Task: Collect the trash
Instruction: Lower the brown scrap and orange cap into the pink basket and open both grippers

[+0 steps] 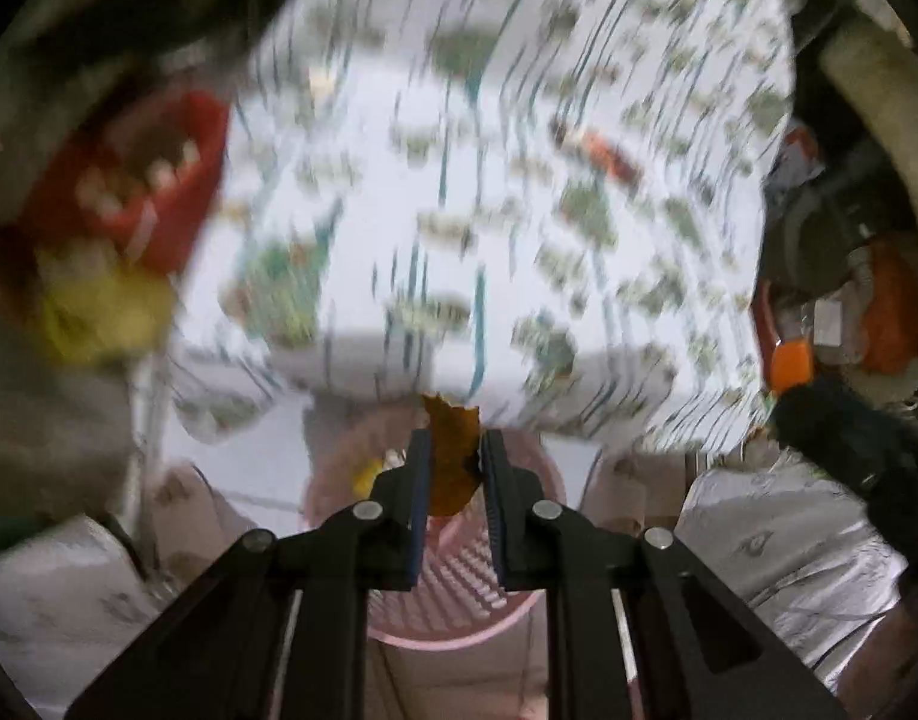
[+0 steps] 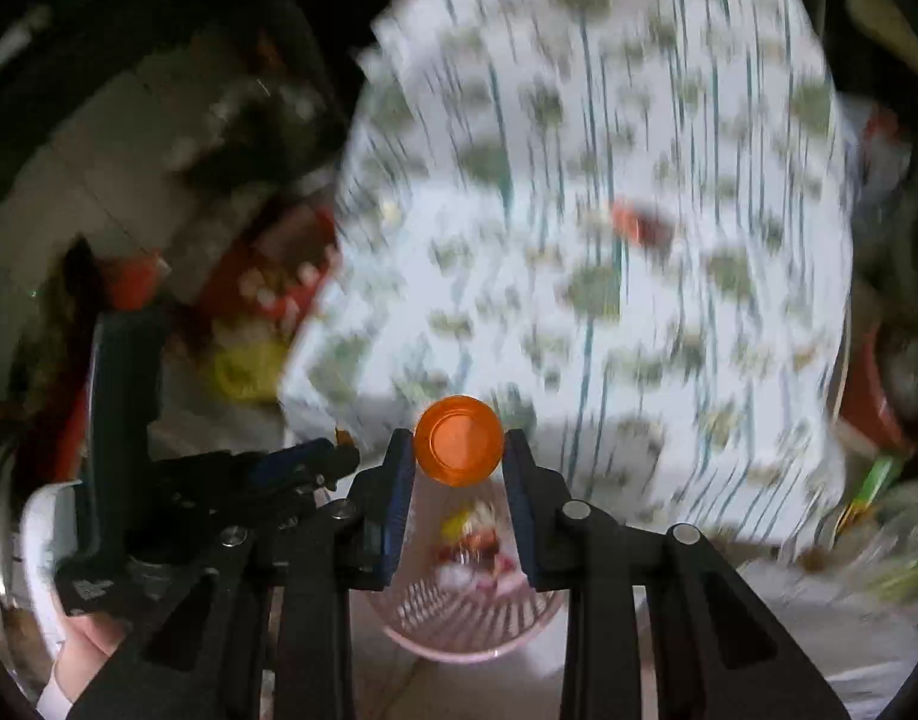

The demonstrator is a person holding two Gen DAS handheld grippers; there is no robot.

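A brown leaf scrap (image 1: 453,456) is pinched between the nearly closed jaws of the left gripper (image 1: 454,450) above the pink basket (image 1: 459,636), while an orange cap (image 2: 458,447) is clamped in the partly open right gripper (image 2: 458,450) over the same basket, before the patterned tablecloth (image 2: 669,330).

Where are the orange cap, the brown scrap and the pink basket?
orange cap (image 2: 459,440), right wrist view, on its flat top.
brown scrap (image 1: 453,456), left wrist view, mid-piece between the fingers.
pink basket (image 2: 459,648), right wrist view, on its near rim.
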